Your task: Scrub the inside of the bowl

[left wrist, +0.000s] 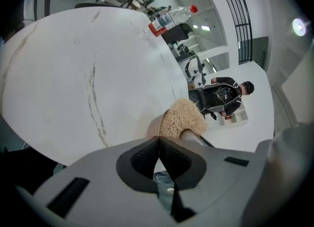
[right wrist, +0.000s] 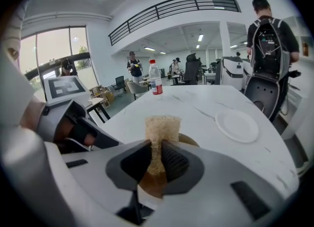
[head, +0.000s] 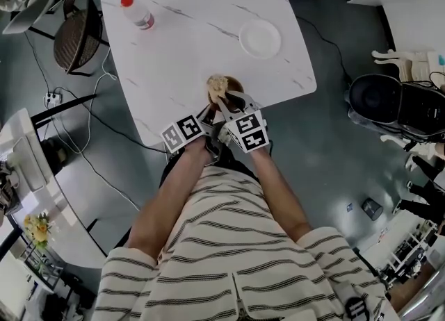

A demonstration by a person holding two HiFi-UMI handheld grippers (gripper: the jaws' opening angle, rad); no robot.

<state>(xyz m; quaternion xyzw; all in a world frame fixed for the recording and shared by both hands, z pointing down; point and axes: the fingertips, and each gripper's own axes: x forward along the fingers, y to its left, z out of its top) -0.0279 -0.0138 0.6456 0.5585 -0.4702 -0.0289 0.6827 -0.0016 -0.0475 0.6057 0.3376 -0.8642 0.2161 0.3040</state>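
Note:
A brown bowl (head: 236, 89) sits at the near edge of the white marble table (head: 181, 55). My right gripper (head: 224, 104) is shut on a tan fibrous scrub sponge (head: 217, 85). In the right gripper view the sponge (right wrist: 162, 127) stands upright between the pads, its lower end inside the bowl (right wrist: 190, 140). My left gripper (head: 211, 112) is at the bowl's near left side. In the left gripper view its pads (left wrist: 147, 155) meet right at the bowl's rim (left wrist: 151, 127), with the sponge (left wrist: 181, 117) just beyond. Both grippers hide most of the bowl's inside.
A clear bottle with a red cap (head: 137, 12) stands at the table's far left corner. A white plate (head: 260, 38) lies on the far right part. A chair (head: 73, 28) stands left of the table. A person with a backpack (right wrist: 270, 39) stands beyond its right side.

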